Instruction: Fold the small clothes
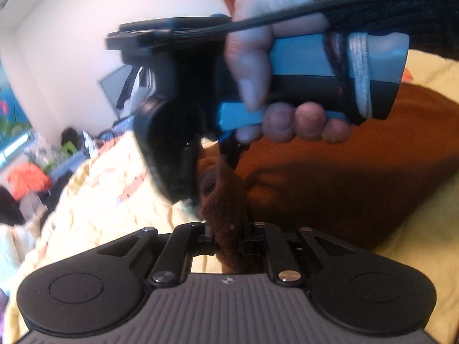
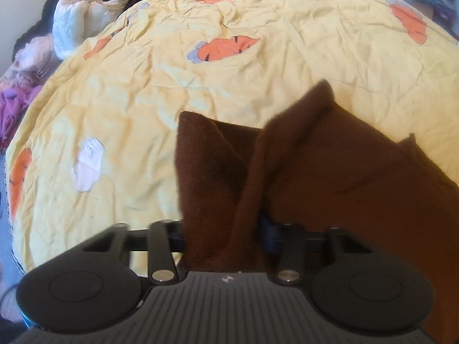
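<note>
A small brown knitted garment (image 2: 358, 177) lies on a yellow bedspread (image 2: 143, 100) with orange and white patches. My right gripper (image 2: 229, 240) is shut on a raised fold of the garment, which stands up as a ridge above the rest. My left gripper (image 1: 228, 243) is shut on another bunched edge of the same brown garment (image 1: 344, 186). In the left wrist view the right gripper's black and blue body (image 1: 315, 68), held in a hand, sits close in front, just above the cloth.
White, pink and purple clothes (image 2: 66, 25) are piled at the bedspread's far left edge. In the left wrist view a cluttered area with orange cloth (image 1: 27, 177) lies beyond the bed, below a white wall.
</note>
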A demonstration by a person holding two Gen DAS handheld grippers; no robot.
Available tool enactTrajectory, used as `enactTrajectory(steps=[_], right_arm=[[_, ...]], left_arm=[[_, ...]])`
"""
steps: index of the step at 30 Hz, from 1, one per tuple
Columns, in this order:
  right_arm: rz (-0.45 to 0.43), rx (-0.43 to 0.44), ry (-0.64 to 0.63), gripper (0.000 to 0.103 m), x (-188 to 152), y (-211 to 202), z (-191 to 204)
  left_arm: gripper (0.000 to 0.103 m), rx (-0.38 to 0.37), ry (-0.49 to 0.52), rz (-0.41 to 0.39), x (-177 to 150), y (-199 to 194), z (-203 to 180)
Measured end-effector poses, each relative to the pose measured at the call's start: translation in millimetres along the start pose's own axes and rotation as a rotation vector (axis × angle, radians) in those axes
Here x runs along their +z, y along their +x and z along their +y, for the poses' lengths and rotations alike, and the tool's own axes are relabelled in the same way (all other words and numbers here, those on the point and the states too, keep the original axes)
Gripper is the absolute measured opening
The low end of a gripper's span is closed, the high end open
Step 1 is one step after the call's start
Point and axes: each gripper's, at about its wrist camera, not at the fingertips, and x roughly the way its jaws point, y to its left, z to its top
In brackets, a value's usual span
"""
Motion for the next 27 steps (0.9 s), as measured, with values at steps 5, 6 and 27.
enactTrajectory(steps=[5,6,27], right_arm=[[-0.132,0.082,0.063,0.024,-27.6,-47.1,-41.2],[-0.165,0.09,0.091,0.024,-36.7,-61.8,-54.4],[-0.466,0.19,0.685,0.059,-207.6,-119.9,-245.9]], left_arm=[[0.012,-0.055,0.082,-0.077,24.6,-12.6,-22.5],[0.012,-0.076,0.1,-0.104,33.0,-16.1,-30.0],[0.016,-0.283,0.361,-0.166,64.0,-23.7,-183.2]])
